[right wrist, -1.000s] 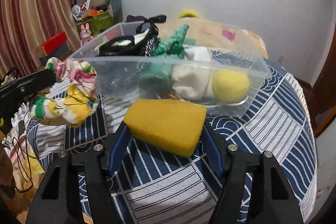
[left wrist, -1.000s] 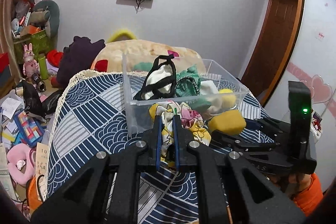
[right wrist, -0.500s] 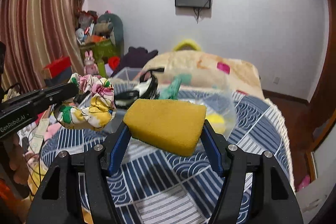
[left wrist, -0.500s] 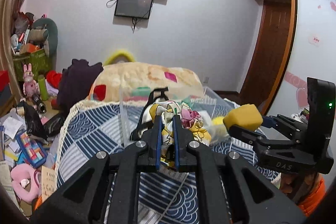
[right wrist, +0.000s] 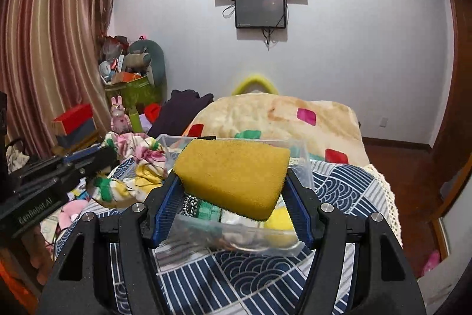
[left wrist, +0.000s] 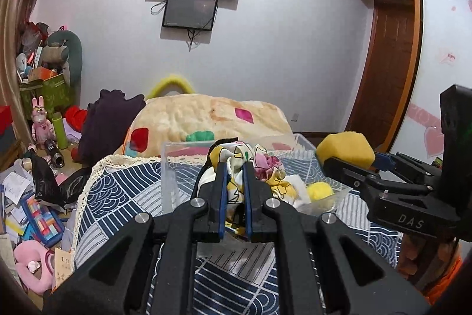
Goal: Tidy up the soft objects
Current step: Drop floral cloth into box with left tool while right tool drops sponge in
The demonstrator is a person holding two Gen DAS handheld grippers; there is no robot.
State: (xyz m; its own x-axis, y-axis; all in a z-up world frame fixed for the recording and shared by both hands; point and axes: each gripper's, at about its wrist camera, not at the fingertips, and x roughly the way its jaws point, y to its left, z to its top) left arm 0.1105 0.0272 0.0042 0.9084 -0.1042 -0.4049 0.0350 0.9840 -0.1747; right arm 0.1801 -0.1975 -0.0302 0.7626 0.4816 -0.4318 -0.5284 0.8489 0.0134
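Observation:
My left gripper (left wrist: 234, 167) is shut on a floral cloth (left wrist: 253, 164) of yellow, pink and white, held above the near side of a clear plastic bin (left wrist: 174, 164). My right gripper (right wrist: 231, 185) is shut on a yellow sponge (right wrist: 233, 176), held over the bin (right wrist: 303, 164). The bin stands on a blue-and-white patterned cover (right wrist: 236, 270) and holds a yellow ball (left wrist: 320, 191), white and green soft items. In the right wrist view the left gripper (right wrist: 109, 152) shows at the left with the cloth (right wrist: 132, 164). In the left wrist view the right gripper (left wrist: 327, 160) holds the sponge (left wrist: 345, 148).
A beige blanket with coloured patches (left wrist: 206, 114) lies behind the bin. The floor at the left is cluttered with toys, boxes and papers (left wrist: 38, 197). A curtain (right wrist: 44, 49) hangs at the left. A wooden door (left wrist: 389, 64) is at the right.
Both grippers have risen from table height, carrying the cloth and the sponge up above the bin. The bin now sits lower and farther in both views.

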